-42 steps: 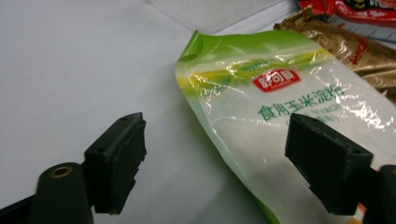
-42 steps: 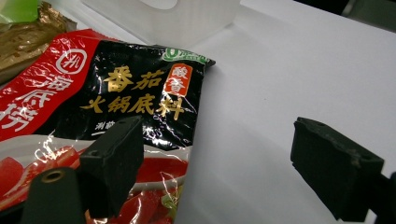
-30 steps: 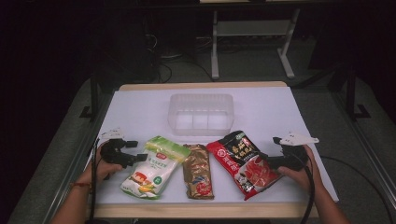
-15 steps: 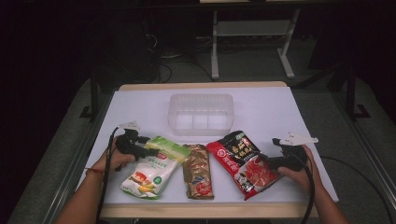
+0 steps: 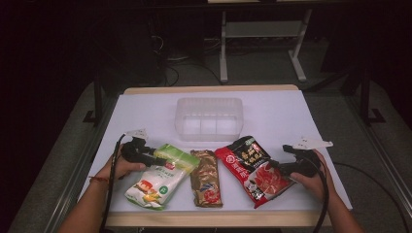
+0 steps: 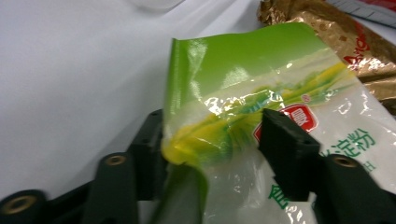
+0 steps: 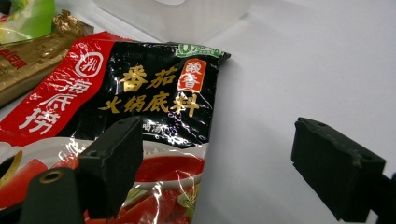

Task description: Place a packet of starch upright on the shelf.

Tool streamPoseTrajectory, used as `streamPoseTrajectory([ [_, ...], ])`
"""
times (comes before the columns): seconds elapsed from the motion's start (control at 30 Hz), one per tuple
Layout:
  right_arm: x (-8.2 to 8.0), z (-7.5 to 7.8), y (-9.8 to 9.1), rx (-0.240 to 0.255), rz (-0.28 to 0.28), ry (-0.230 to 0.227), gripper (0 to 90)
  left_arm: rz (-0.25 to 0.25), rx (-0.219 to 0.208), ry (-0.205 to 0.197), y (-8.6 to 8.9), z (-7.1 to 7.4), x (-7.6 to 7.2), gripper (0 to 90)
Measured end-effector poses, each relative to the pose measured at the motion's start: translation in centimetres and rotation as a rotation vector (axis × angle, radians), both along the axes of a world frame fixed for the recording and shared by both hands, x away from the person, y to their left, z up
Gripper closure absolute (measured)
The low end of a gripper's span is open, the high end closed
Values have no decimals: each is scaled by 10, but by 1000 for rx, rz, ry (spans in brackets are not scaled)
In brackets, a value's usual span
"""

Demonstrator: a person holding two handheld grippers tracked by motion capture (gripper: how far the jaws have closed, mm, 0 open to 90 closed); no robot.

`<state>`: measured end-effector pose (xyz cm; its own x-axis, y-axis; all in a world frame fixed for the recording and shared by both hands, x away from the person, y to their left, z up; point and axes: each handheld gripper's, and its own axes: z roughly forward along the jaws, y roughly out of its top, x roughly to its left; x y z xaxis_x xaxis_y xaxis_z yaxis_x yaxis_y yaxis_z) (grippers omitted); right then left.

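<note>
A green and white bag (image 5: 158, 179) lies at the front left of the white table (image 5: 291, 121). My left gripper (image 5: 158, 159) is at the bag's upper left corner. In the left gripper view the jaws have just been closing, and the bag (image 6: 261, 93) buckles between them as my left gripper (image 6: 212, 130) pinches its edge. A red and black bag (image 5: 250, 167) lies at the front right. My right gripper (image 5: 274, 167) stands open at its right edge. In the right gripper view one jaw of my right gripper (image 7: 215, 144) is over that bag (image 7: 140, 88) and the other over bare table.
A gold bag (image 5: 206, 177) lies between the two other bags, touching or nearly touching both. A clear plastic container (image 5: 209, 119) stands behind them at the table's middle. Dark floor and a white stand (image 5: 262, 34) lie beyond the far edge.
My left gripper has moved right, up to the green bag's top corner, and its jaws have narrowed on that edge. The right gripper and the other bags have stayed put.
</note>
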<state>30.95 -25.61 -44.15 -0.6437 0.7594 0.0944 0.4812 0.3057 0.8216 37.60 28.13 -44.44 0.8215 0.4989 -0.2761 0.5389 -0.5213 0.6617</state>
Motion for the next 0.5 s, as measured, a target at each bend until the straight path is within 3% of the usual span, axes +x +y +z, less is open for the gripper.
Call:
streamPoseTrajectory([
  [0.03,0,0,0,1,4,2,161,-2,6,-10,0,0,-1,495],
  [0.1,0,0,1,5,14,8,161,-7,12,-19,-2,0,-1,635],
  [0.17,1,0,1,6,20,11,161,-23,-2,-13,-4,-1,-2,693],
  [0.33,1,0,1,0,22,15,162,-23,-14,-34,-4,2,-3,725],
  [0.5,1,0,0,2,18,17,163,-5,-3,-91,-4,7,-7,819],
])
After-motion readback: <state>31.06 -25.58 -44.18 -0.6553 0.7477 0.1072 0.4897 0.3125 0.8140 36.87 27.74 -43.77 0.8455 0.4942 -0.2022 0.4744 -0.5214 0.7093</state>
